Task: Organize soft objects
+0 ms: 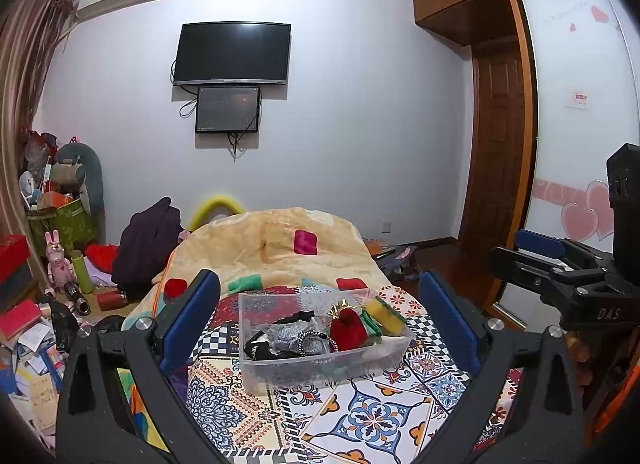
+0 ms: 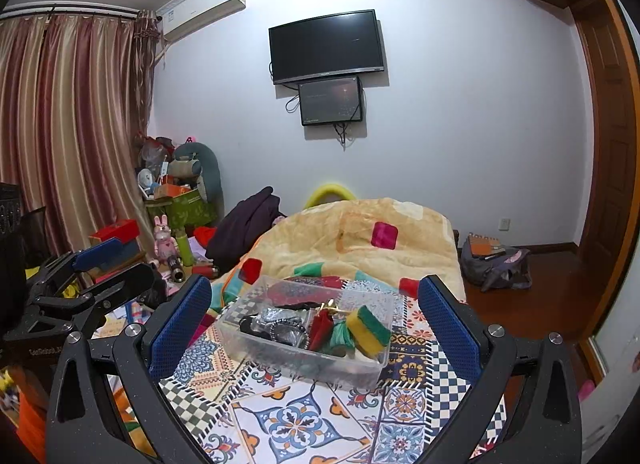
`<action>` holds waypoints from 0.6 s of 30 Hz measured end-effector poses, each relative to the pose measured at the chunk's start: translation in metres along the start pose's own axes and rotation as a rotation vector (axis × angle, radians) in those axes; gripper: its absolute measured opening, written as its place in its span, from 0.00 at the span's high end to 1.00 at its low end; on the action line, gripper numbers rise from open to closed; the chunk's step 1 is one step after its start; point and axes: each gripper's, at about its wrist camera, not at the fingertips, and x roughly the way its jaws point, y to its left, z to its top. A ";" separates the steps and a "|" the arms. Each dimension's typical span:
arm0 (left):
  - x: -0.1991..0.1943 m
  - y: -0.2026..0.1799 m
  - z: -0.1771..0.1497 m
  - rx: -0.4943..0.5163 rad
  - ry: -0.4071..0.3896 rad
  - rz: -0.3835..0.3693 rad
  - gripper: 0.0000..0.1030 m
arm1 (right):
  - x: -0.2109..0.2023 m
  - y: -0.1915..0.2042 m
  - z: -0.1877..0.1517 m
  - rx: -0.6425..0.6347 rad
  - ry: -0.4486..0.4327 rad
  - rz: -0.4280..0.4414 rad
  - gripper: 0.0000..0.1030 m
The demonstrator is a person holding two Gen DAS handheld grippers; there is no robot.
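Note:
A clear plastic bin (image 1: 320, 374) (image 2: 352, 374) sits on the patterned bedcover. It holds a red velvet pouch (image 1: 347, 329) (image 2: 320, 328), a yellow-and-green sponge (image 1: 386, 314) (image 2: 368, 330), a green cloth (image 2: 340, 334), and grey and black soft items (image 1: 286, 338) (image 2: 280, 322). My left gripper (image 1: 320, 316) is open and empty, held above the bed just short of the bin. My right gripper (image 2: 316, 316) is open and empty, also short of the bin. Each gripper shows at the edge of the other's view (image 1: 560, 264) (image 2: 92, 276).
A cream quilt (image 1: 280, 244) (image 2: 360, 236) lies heaped at the far end of the bed. Clutter, boxes and a pink rabbit toy (image 1: 58, 260) crowd the floor at left. A dark garment (image 1: 148, 240) lies beside the bed. A bag (image 2: 492, 264) sits on the wood floor at right.

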 end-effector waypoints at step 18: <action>0.000 -0.001 -0.001 0.005 -0.004 0.007 0.01 | -0.004 0.003 0.001 -0.004 -0.007 0.009 0.00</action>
